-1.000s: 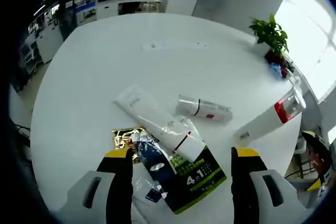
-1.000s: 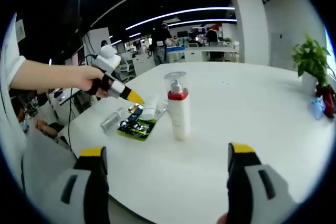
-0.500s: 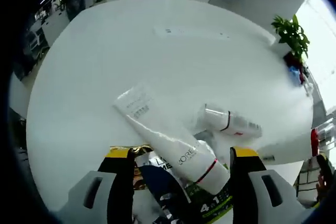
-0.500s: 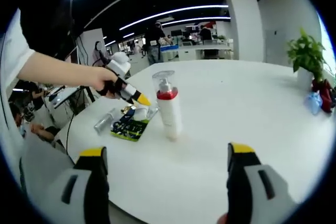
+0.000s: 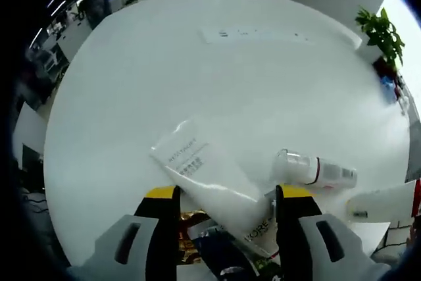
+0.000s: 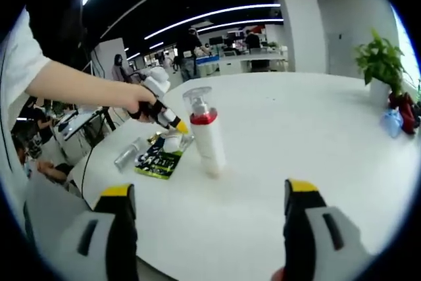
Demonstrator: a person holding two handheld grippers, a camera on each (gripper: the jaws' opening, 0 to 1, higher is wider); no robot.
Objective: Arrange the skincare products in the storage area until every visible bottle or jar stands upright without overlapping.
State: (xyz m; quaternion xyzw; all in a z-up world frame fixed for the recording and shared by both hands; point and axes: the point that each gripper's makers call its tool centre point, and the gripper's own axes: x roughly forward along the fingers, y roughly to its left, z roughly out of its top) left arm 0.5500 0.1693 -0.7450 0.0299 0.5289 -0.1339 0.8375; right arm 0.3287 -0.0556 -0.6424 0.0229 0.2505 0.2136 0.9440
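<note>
A white tube (image 5: 210,179) lies flat on the white table (image 5: 197,83), its lower end resting on a green-and-black packet (image 5: 223,258). My left gripper (image 5: 227,194) is open and low over the tube, one jaw on each side of it. A small clear bottle (image 5: 317,171) lies on its side just right of the tube. The white pump bottle (image 6: 205,135), with a red collar and clear cap, stands upright. In the right gripper view a hand holds the left gripper (image 6: 172,122) over the packet (image 6: 156,160). My right gripper (image 6: 209,190) hangs open, holding nothing, short of the pump bottle.
A gold sachet (image 5: 191,220) lies by the packet. A potted plant (image 6: 381,64) and a blue object (image 6: 393,123) stand near the table's far edge. A flat strip (image 5: 256,33) lies far across the table. An office with desks and people lies beyond.
The left gripper has come lower and closer to the tube, and its jaws have narrowed a little around it. The right gripper has barely moved.
</note>
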